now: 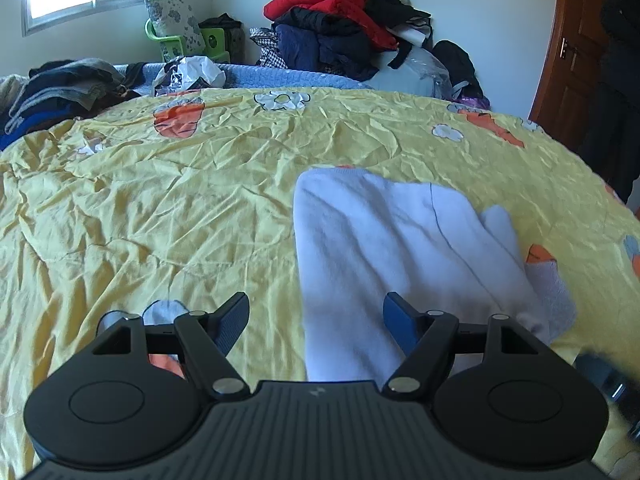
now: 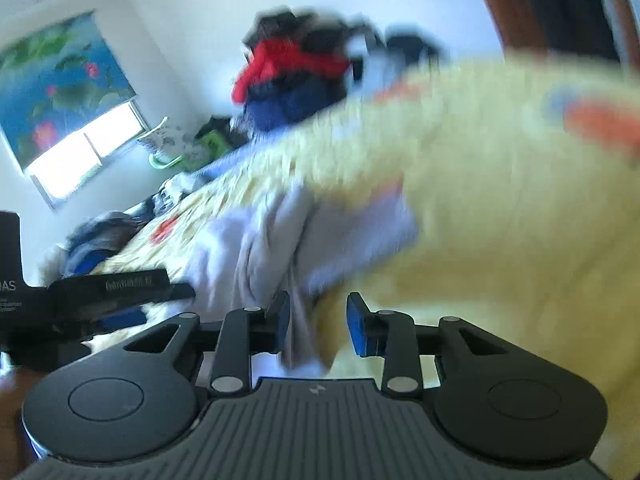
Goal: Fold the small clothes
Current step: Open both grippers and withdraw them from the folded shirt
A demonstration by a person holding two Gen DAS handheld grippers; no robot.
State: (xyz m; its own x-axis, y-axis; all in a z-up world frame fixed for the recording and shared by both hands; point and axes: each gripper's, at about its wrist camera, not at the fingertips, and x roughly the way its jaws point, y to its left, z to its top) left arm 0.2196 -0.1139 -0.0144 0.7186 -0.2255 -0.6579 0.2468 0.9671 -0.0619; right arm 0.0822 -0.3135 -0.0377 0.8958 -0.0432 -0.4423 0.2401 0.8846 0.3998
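Note:
A small white garment (image 1: 392, 248) lies flat on the yellow carrot-print bedspread (image 1: 160, 208), right of the middle. My left gripper (image 1: 316, 322) is open, hovering over the garment's near left edge, with nothing between its fingers. In the blurred right wrist view the same garment (image 2: 280, 236) lies bunched on the bedspread (image 2: 500, 220). My right gripper (image 2: 318, 322) is open; a fold of the white cloth hangs in the gap by its left finger, not clamped. The left gripper (image 2: 112, 292) shows at the left of that view.
A heap of red, navy and black clothes (image 1: 340, 28) is stacked by the far wall. Dark clothes (image 1: 60, 88) lie at the bed's far left, and a white plastic bag (image 1: 192, 72) beside them. A wooden door (image 1: 568, 48) stands at the right.

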